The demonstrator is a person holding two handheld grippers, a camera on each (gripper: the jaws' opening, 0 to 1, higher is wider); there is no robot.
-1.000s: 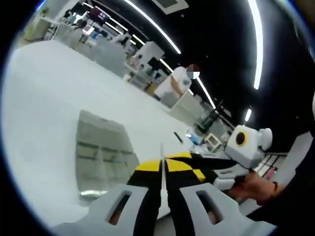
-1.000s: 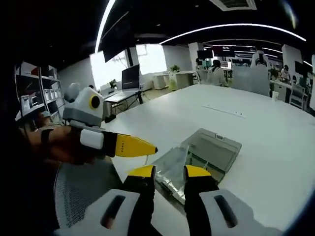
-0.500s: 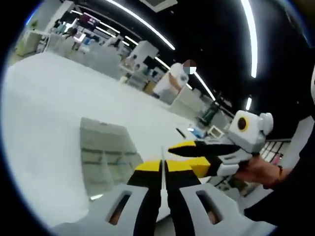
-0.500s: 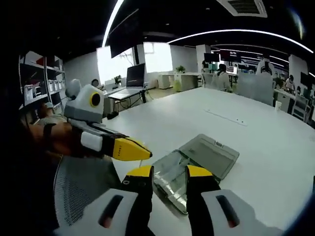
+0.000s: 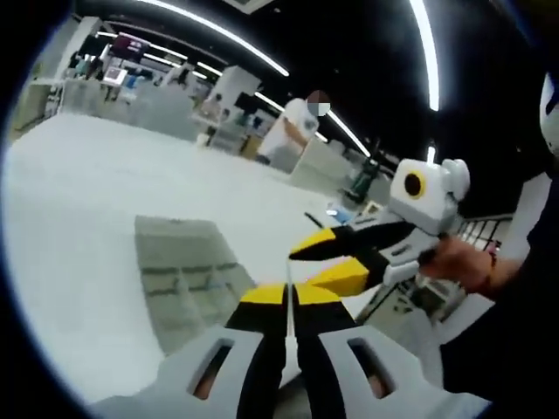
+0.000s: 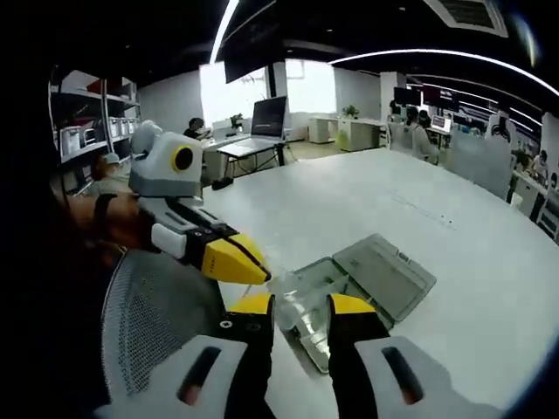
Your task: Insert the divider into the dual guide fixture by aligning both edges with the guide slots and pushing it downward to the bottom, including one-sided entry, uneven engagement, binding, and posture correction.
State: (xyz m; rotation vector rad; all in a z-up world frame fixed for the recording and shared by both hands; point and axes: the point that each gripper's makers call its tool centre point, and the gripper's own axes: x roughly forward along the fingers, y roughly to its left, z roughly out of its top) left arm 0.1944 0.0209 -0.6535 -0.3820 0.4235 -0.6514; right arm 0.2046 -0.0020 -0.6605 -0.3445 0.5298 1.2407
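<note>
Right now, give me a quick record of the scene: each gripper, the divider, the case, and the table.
left gripper: shut on the divider, held above the table
divider: thin clear sheet, seen edge-on between the left jaws
right gripper: open, holding nothing, close beside the left gripper
case: clear plastic, lid open and lying flat, on the table below both grippers
table: large and white
insertion: not yet begun; the divider is off the case
</note>
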